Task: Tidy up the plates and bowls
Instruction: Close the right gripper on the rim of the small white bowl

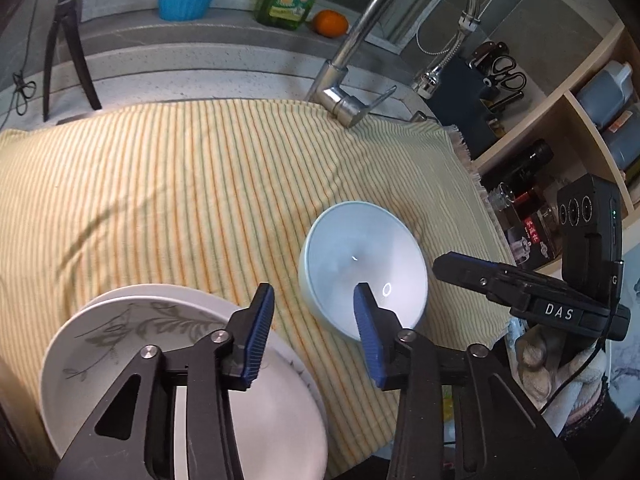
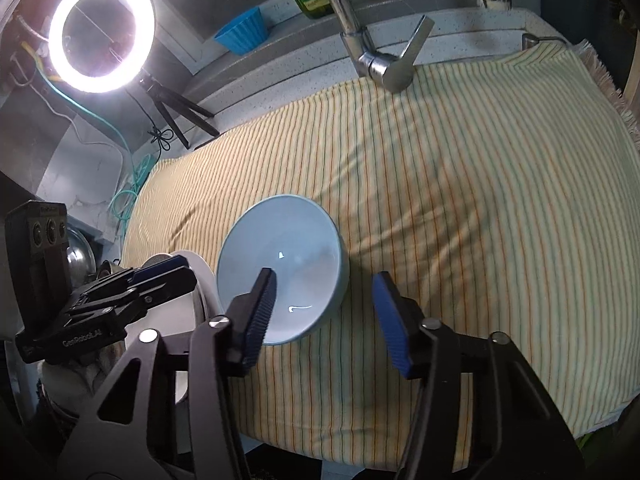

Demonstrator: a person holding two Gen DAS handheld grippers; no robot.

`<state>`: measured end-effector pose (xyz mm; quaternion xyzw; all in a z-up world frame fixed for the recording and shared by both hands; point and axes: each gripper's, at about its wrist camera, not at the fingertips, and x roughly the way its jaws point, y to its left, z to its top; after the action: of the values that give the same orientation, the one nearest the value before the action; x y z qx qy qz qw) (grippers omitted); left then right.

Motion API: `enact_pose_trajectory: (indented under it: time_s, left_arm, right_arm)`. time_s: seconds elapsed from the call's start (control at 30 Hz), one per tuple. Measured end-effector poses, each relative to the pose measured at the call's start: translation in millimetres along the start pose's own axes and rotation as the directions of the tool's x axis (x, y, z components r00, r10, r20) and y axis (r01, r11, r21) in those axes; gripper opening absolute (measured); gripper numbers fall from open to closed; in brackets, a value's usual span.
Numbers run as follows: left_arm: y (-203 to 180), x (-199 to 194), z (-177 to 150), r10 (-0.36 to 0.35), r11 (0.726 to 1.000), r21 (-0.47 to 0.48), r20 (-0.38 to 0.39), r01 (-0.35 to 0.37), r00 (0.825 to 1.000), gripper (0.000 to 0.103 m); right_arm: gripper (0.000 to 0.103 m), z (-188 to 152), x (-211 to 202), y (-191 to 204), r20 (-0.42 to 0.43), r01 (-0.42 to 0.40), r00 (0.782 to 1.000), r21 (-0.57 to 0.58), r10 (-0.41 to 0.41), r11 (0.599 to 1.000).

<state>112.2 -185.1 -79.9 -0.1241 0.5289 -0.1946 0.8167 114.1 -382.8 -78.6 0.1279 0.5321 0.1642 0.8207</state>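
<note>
1. My right gripper [image 2: 324,312] hangs over the near side of the pale blue bowl [image 2: 280,268], tilted steeply down. Its jaws stand partly apart and hold nothing. The bowl's right-hand wall sits in the gap between them: the left finger [image 2: 262,308] is over the bowl's inside, the right finger [image 2: 390,316] is over bare cloth just beside the bowl.

2. My left gripper [image 1: 316,328] also stands partly apart and empty. Between its fingers I see striped cloth and the bowl's left-hand wall; whether any pad touches the bowl I cannot tell.

3. The bowl sits upright on the striped towel [image 2: 480,200], toward its near edge and closer to the left end. It is round, so it has no long axis; what matters is which part of the rim I straddle.

4. The stacked plates [image 1: 168,360] lie at the towel's near left corner, just beside the bowl and under my left gripper's left finger.

5. My judgement: both hands are about equally near the bowl, but the right one straddles its wall more squarely, so it suits the pick; the left is nearer the plates.
</note>
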Motion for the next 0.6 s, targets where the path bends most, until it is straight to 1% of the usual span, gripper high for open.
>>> enact_pose_trajectory:
  time_s: [0.07,0.1,0.13,0.2,0.33,0.37,0.4,0.47,0.53,0.6]
  left_arm:
    - [1.5,6.2,1.2,-0.003,1.000,-0.011,-0.011,0.003,1.000,0.031]
    - [2.3,8.2,1.5,-0.006,1.000,-0.016,-0.015,0.006,1.000,0.026]
    - [3.0,10.4,1.3,-0.005,1.000,-0.019,-0.019,0.004,1.000,0.026]
    - [2.9,13.7,1.4,-0.006,1.000,-0.023,-0.021,0.005,1.000,0.026]
    - [0.1,18.5,1.9,-0.005,1.000,-0.021,-0.030,0.004,1.000,0.025]
    - [-0.1,19.3,2.3,-0.006,1.000,-0.021,-0.032,0.006,0.999,0.024]
    - [-0.4,19.8,2.5,-0.006,1.000,-0.020,-0.034,0.006,0.999,0.022]
    - [-0.6,21.5,2.7,-0.003,1.000,-0.017,-0.037,0.003,0.999,0.021]
    - [-1.1,23.5,3.0,-0.005,1.000,-0.016,-0.041,0.005,0.999,0.018]
    - [-2.5,24.5,2.8,-0.002,1.000,-0.009,-0.042,0.002,0.999,0.018]
  right_arm:
    - [0.049,0.3,3.1,-2.3,-0.005,0.004,1.000,-0.001,-0.004,1.000]
    - [0.044,0.8,4.5,-3.6,-0.011,0.001,1.000,0.001,-0.001,1.000]
    - [0.042,1.8,5.8,-5.0,-0.016,-0.002,1.000,0.001,0.002,1.000]
    - [0.035,2.5,7.8,-6.1,-0.025,-0.005,1.000,-0.001,0.005,1.000]
    - [0.031,4.5,13.4,-7.8,-0.039,-0.007,0.999,-0.002,0.007,1.000]
    - [0.027,4.9,14.4,-7.7,-0.044,-0.011,0.999,-0.001,0.011,1.000]
    - [0.022,5.3,16.2,-7.5,-0.051,-0.013,0.999,-0.002,0.013,1.000]
    - [0.020,5.1,20.0,-7.0,-0.058,-0.007,0.998,-0.006,0.007,1.000]
    - [0.014,4.2,22.9,-6.4,-0.067,-0.015,0.998,-0.003,0.015,1.000]
    - [0.014,3.2,23.4,-4.6,-0.065,-0.008,0.998,-0.011,0.007,1.000]
